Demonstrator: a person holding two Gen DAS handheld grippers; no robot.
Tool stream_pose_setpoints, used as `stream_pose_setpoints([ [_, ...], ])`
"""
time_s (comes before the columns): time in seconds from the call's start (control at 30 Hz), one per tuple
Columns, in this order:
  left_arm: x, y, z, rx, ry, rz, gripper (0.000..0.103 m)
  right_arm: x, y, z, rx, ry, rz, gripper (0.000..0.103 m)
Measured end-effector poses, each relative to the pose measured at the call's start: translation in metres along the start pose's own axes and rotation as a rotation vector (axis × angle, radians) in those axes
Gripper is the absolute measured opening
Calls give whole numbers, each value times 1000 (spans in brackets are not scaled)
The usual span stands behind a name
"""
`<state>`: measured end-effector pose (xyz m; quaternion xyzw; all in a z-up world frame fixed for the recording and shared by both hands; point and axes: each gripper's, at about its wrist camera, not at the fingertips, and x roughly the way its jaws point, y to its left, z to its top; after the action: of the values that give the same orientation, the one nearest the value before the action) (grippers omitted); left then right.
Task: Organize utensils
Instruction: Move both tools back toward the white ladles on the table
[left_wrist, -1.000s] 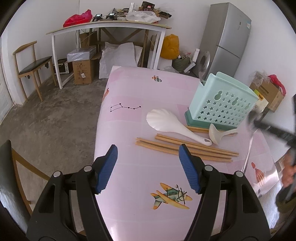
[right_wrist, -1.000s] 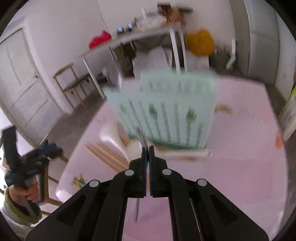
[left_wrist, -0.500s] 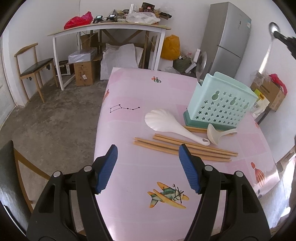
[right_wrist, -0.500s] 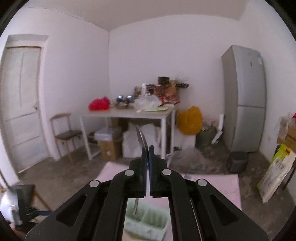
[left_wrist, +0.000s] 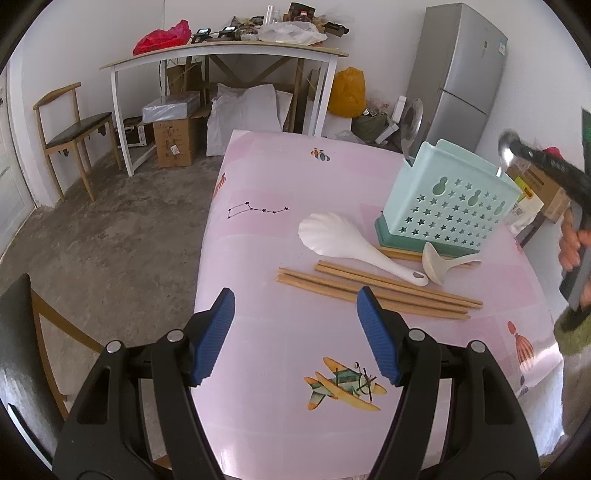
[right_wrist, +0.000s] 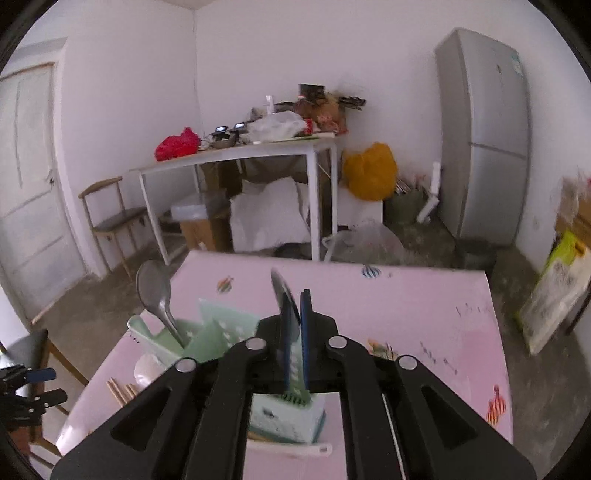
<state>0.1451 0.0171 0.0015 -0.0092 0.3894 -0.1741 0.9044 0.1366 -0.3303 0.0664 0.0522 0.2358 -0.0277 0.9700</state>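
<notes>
Swung up from the tabletop, the right gripper (right_wrist: 295, 325) now hovers over the mint utensil caddy (left_wrist: 448, 201) at the table's far right edge, its jaws just parting around a metal spoon (right_wrist: 286, 314). Release into the caddy looks imminent. Meanwhile the left gripper (left_wrist: 295, 332) waits wide apart and empty above the near edge; chopsticks (left_wrist: 373, 288), rice paddle (left_wrist: 343, 240) and ladle (left_wrist: 437, 260) await sorting.
</notes>
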Motion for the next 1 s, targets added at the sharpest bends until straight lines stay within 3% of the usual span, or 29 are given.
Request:
stream_pose_setpoints([
  [0.07, 2, 1, 0, -5, 3, -5, 65, -14, -5, -5, 28, -19, -10, 33],
  [0.13, 5, 2, 0, -9, 8, -13, 65, -37, -13, -8, 72, -64, -13, 45],
  [0.3, 13, 0, -1, -3, 26, -45, 69, -83, -27, -19, 178, -130, -10, 55],
  [0.37, 16, -4, -2, 7, 35, -60, 69, -92, -29, -33, 229, -117, 10, 60],
  [0.47, 21, -11, -2, 17, 54, -94, 69, -84, -23, -63, 250, -14, 24, 62],
  [0.63, 32, -31, 10, 22, 64, -218, 69, -45, 0, -126, 258, 248, 21, 62],
  [0.73, 45, -51, 19, 37, 73, -313, 66, -28, 20, -150, 165, 347, -54, 62],
  [0.87, 68, -81, 30, 58, 117, -426, 57, -13, 45, -166, -17, 408, -155, 69],
  [1.0, 92, -104, 38, 61, 169, -449, 46, -12, 49, -170, -68, 396, -164, 77],
])
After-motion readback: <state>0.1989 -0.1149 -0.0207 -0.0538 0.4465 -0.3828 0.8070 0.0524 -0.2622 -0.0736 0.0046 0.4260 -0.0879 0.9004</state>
